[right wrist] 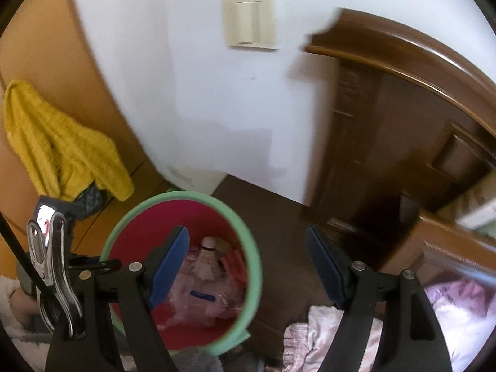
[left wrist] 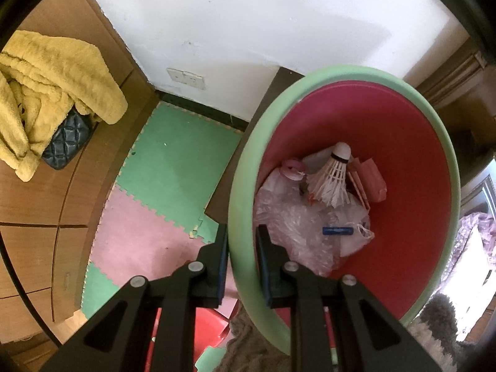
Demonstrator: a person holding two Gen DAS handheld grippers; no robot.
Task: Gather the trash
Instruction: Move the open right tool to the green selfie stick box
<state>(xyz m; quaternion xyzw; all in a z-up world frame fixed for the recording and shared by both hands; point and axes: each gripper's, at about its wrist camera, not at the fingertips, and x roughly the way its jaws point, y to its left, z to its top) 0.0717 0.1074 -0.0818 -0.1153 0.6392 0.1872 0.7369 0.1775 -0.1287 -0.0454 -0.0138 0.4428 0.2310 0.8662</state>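
A red bin with a green rim (left wrist: 341, 71) holds trash: a white shuttlecock (left wrist: 333, 176), crumpled clear plastic bags (left wrist: 288, 220), a small blue tube (left wrist: 338, 231) and a red-orange packet (left wrist: 372, 179). My left gripper (left wrist: 242, 232) points straight down and is shut on the bin's near rim, one finger outside and one inside. In the right wrist view the same bin (right wrist: 173, 197) sits low and left, with the shuttlecock (right wrist: 206, 257) visible inside. My right gripper (right wrist: 246, 231) is open above the bin's right edge, with nothing between its fingers.
A yellow fleece garment (left wrist: 46, 93) and a dark quilted bag (left wrist: 68, 142) lie on a wooden cabinet at the left. Green and pink foam mats (left wrist: 179, 161) cover the floor. A dark wooden headboard (right wrist: 403, 124) and pink bedding (right wrist: 449, 310) are at the right.
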